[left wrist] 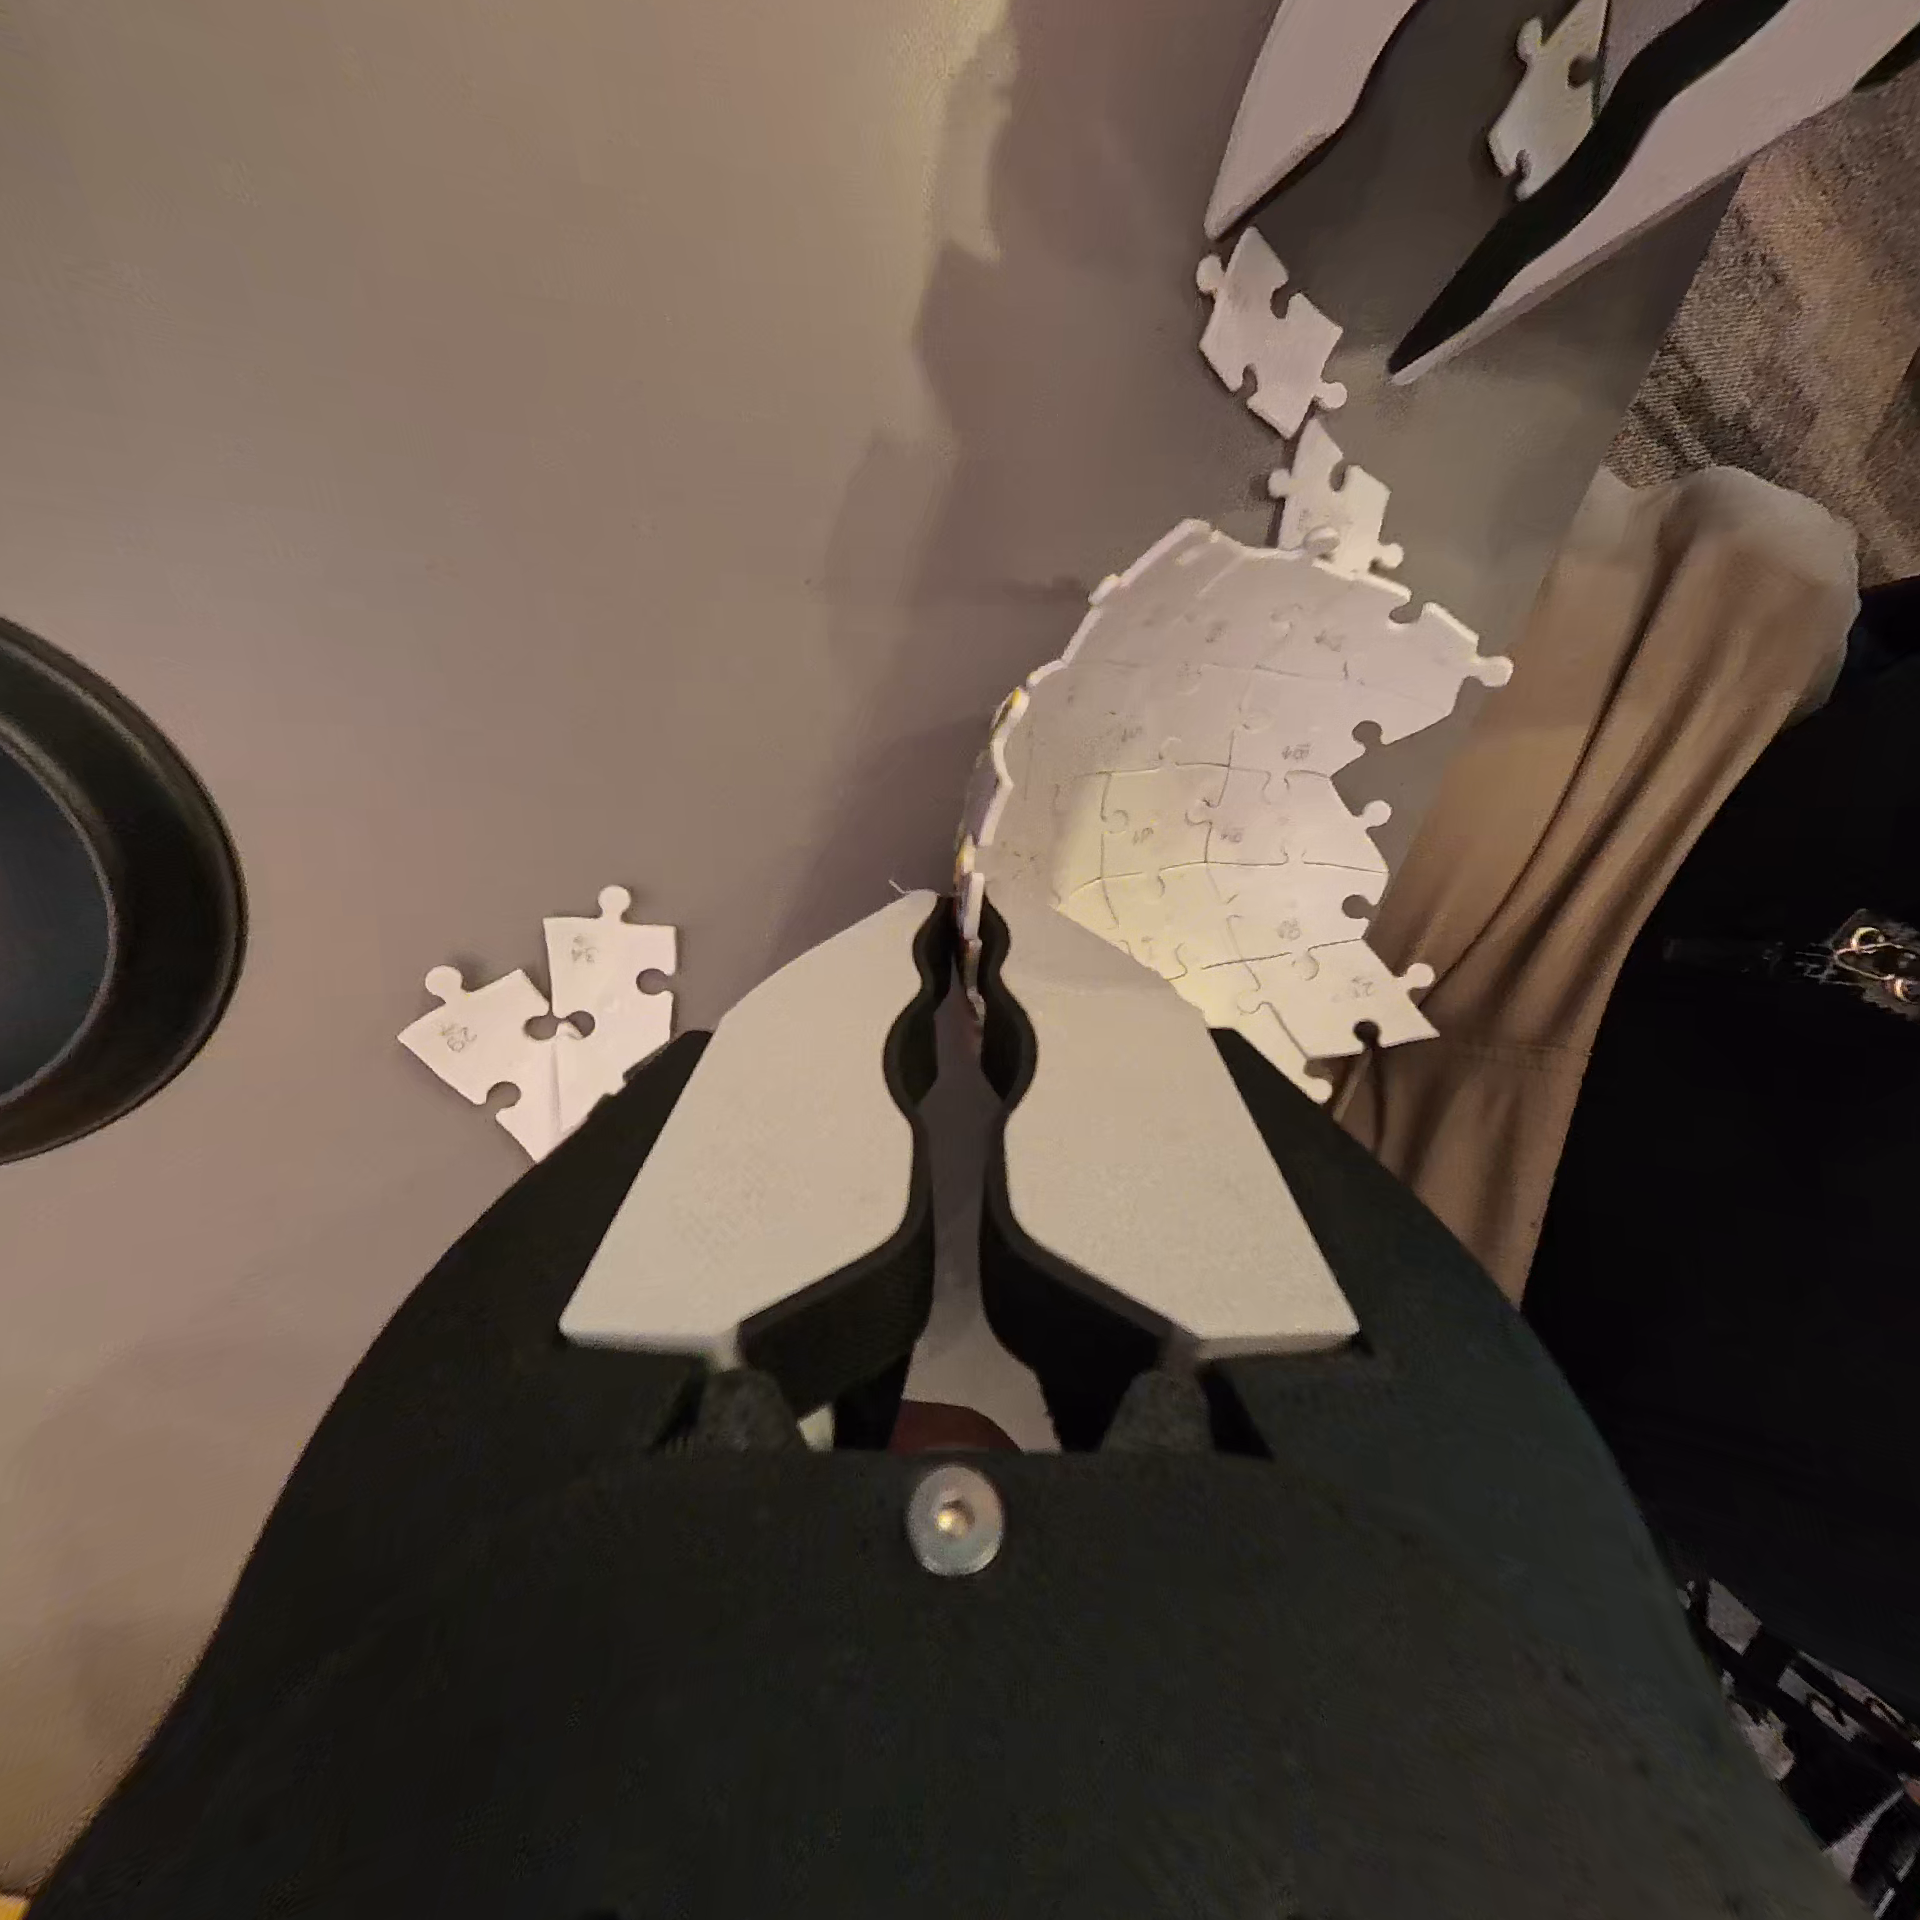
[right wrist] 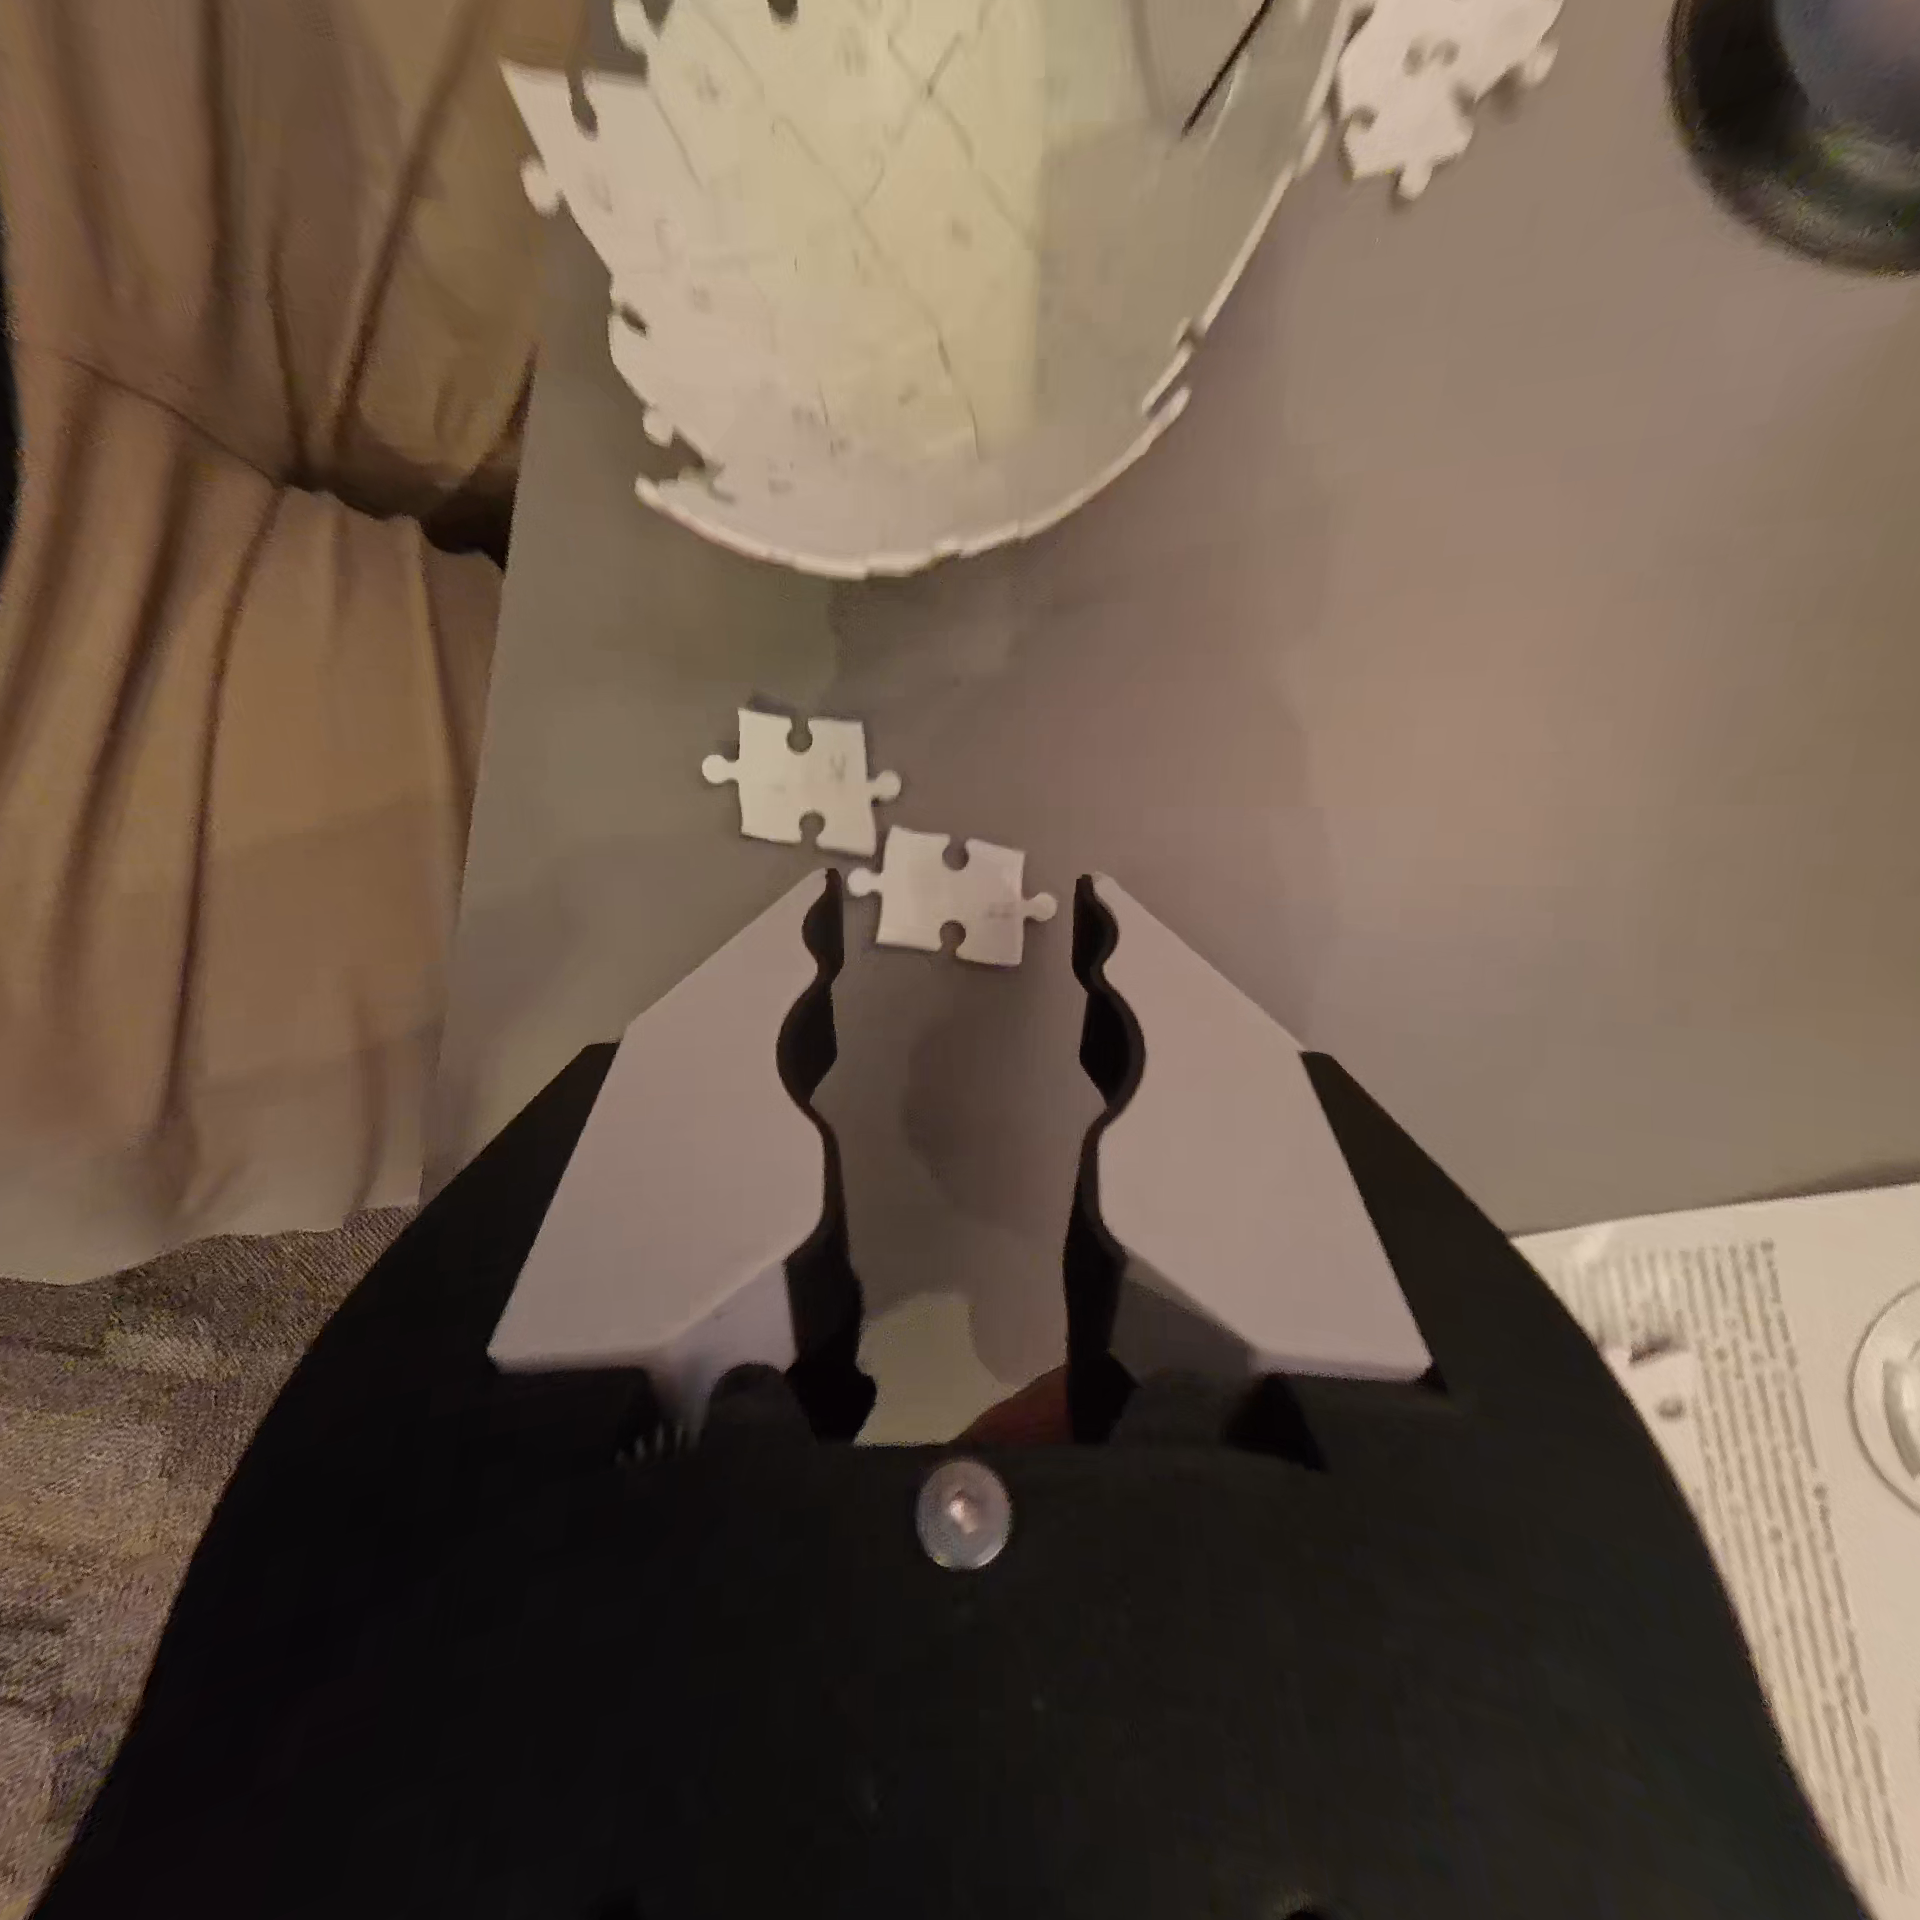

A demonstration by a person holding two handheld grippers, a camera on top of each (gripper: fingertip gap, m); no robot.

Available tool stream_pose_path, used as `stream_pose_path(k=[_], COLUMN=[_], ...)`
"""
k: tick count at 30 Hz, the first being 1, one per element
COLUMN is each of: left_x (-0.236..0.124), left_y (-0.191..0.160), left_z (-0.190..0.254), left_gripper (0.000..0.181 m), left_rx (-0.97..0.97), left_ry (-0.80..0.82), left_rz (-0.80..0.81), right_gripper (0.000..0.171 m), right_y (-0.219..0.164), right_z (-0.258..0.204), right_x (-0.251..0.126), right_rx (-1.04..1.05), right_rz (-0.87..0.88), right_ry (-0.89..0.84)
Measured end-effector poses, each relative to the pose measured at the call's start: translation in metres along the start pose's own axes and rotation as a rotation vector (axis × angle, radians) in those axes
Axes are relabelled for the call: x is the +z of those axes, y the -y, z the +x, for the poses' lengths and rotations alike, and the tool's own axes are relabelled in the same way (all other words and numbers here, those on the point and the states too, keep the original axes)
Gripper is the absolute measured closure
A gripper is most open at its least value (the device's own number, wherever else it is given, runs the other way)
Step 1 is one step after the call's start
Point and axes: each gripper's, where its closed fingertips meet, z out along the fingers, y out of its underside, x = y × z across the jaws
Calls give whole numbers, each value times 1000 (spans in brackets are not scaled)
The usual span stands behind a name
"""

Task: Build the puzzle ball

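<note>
My left gripper (left wrist: 964, 935) is shut on the near edge of the partly built white puzzle ball (left wrist: 1226, 790), a curved shell of joined pieces held on its side with the numbered inner face showing. The shell also shows at the top of the right wrist view (right wrist: 883, 291). My right gripper (right wrist: 954, 894) is open just above the grey table (right wrist: 1351, 727). A loose white piece (right wrist: 914, 914) lies flat between its fingertips, and neither pad touches it. A second loose piece (right wrist: 800, 779) lies just beyond. In the left wrist view the right gripper (left wrist: 1311, 301) stands open over the same piece (left wrist: 1268, 332).
Two more loose pieces (left wrist: 540, 1029) lie left of my left gripper. A black round object (left wrist: 125, 883) sits at the far left. A tan cloth (right wrist: 229, 623) hangs along the table's edge. A printed white sheet (right wrist: 1714, 1455) lies at the lower right. The tips of one gripper are about 15 centimetres away from the tips of the other.
</note>
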Motion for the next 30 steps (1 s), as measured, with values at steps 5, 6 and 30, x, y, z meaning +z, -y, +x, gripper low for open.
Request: stream_pose_path(k=[5,6,30], left_x=[-1,-1,-29], left_y=[-3,-3,-12], left_z=[0,0,-25], left_gripper=[179,179,148], left_rx=[1,4,277], left_ry=[2,2,91], left_rz=[1,-1,-215], right_gripper=[134,136,136], right_y=[-5,-4,31], right_z=[-4,-4,-30], right_x=[12,12,4], right_rx=[84,87,-127], right_rz=[-9,2,26], right_ry=[-81,-92,32])
